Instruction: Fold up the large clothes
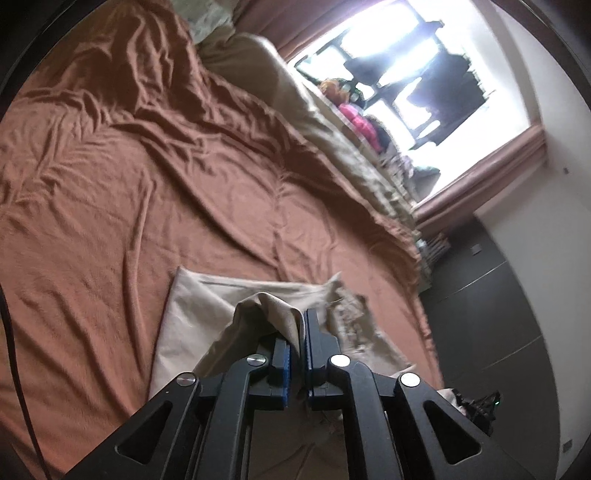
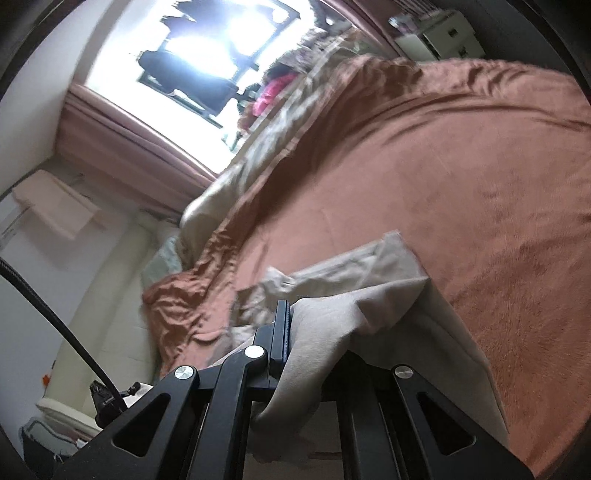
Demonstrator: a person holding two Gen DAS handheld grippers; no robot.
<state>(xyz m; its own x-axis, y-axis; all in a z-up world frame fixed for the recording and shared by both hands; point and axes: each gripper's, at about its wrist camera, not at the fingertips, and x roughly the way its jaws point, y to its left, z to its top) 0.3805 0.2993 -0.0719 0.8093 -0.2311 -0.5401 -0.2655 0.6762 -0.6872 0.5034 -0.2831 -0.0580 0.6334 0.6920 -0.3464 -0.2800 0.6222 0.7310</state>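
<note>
Right wrist view hides one finger of the right gripper (image 2: 295,332) under the beige cotton garment (image 2: 369,266), whose fold it clamps; motion blurs the far end. Left gripper (image 1: 300,343), nearly closed, pinches another fold (image 1: 269,306). Its remainder lies on the rust-brown bed blanket (image 1: 147,166), near the bed's edge.

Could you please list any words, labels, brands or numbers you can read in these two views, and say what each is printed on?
None can be read. The beige garment, the brown bedspread, the left tool and the right tool show no lettering. The white unit by the bed is too blurred.
</note>
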